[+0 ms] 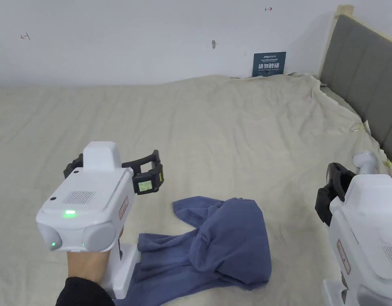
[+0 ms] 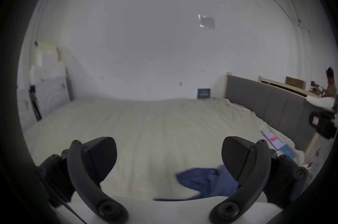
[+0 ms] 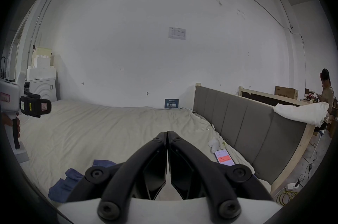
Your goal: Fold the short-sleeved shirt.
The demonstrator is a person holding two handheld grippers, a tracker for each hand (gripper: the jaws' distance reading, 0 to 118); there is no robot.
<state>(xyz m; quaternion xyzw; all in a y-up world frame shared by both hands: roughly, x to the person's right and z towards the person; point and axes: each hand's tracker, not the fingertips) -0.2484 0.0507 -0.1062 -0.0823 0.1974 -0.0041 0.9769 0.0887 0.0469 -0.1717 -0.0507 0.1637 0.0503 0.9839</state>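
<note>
The crumpled blue short-sleeved cotton shirt (image 1: 215,247) lies bunched on the wrinkled beige bedsheet (image 1: 231,131), just below and to the right of the white-bodied, black-jawed left gripper (image 2: 169,158), whose jaws stand wide apart above the sheet with nothing between them. The matching right gripper (image 3: 167,138) hangs apart from the shirt, off to the shirt's right, its jaws pressed together on nothing. Beyond the right gripper, a padded grey headboard (image 3: 243,129) borders the bed, and a phone with a lit screen (image 3: 224,157) lies on the sheet beside it.
</note>
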